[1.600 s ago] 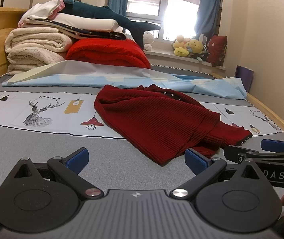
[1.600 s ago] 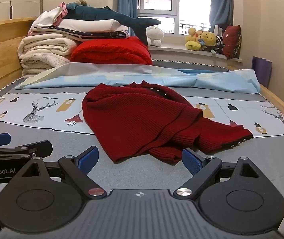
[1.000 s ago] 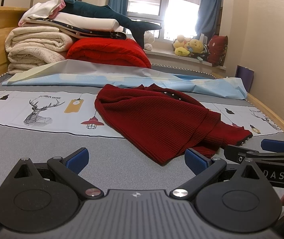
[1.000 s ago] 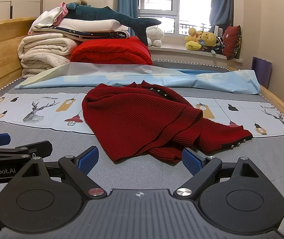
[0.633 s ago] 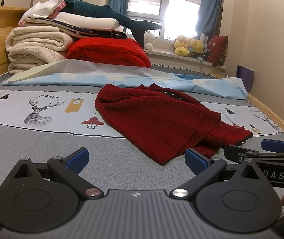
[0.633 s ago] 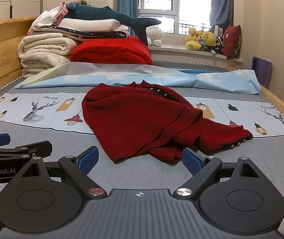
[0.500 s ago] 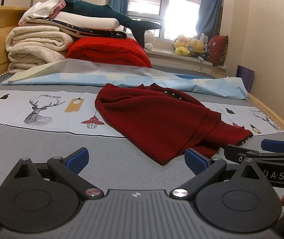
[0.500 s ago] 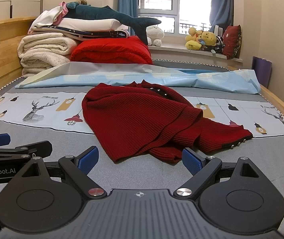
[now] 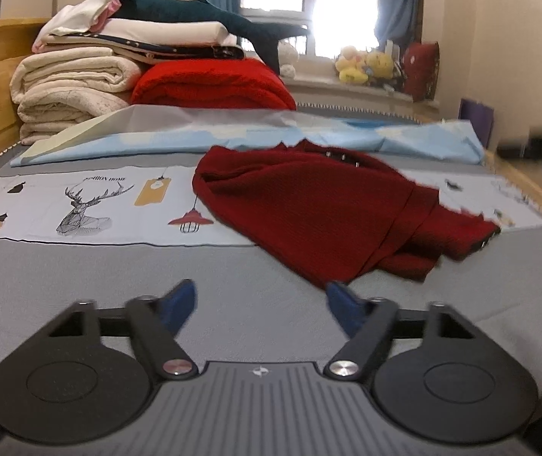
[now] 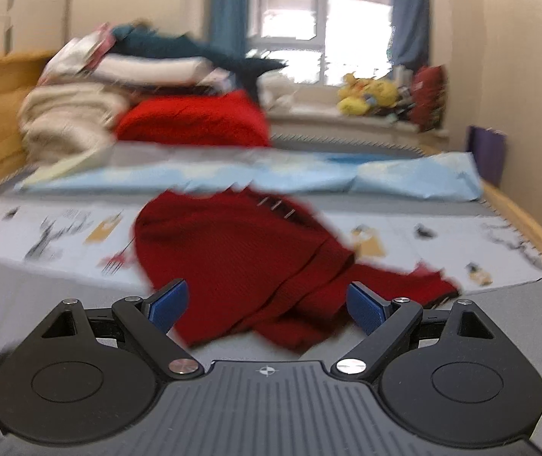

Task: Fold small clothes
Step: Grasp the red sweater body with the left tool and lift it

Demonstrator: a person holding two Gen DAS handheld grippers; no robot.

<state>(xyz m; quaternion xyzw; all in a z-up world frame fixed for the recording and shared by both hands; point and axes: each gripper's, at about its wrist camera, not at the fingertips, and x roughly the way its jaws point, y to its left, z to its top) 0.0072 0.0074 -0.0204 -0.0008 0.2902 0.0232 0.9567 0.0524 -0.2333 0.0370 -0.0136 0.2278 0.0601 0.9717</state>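
A dark red knitted sweater [image 9: 324,209] lies crumpled on the bed, one sleeve trailing to the right. It also shows in the right wrist view [image 10: 240,258], which is blurred. My left gripper [image 9: 261,304] is open and empty, low over the grey sheet just in front of the sweater's near corner. My right gripper [image 10: 269,306] is open and empty, with the sweater's near edge between and just beyond its blue fingertips [image 10: 168,302]. The right gripper shows as a dark blur at the right edge of the left wrist view [image 9: 541,148].
A printed bed sheet with a deer drawing [image 9: 84,209] covers the bed. A light blue sheet [image 9: 232,136] lies behind the sweater. Folded blankets, a red quilt [image 9: 213,87] and a plush shark are stacked at the back left. A wooden bed edge [image 10: 529,228] runs along the right.
Both grippers have moved forward toward the sweater. The right gripper has risen, moving up and away in the left wrist view. The sweater has not moved.
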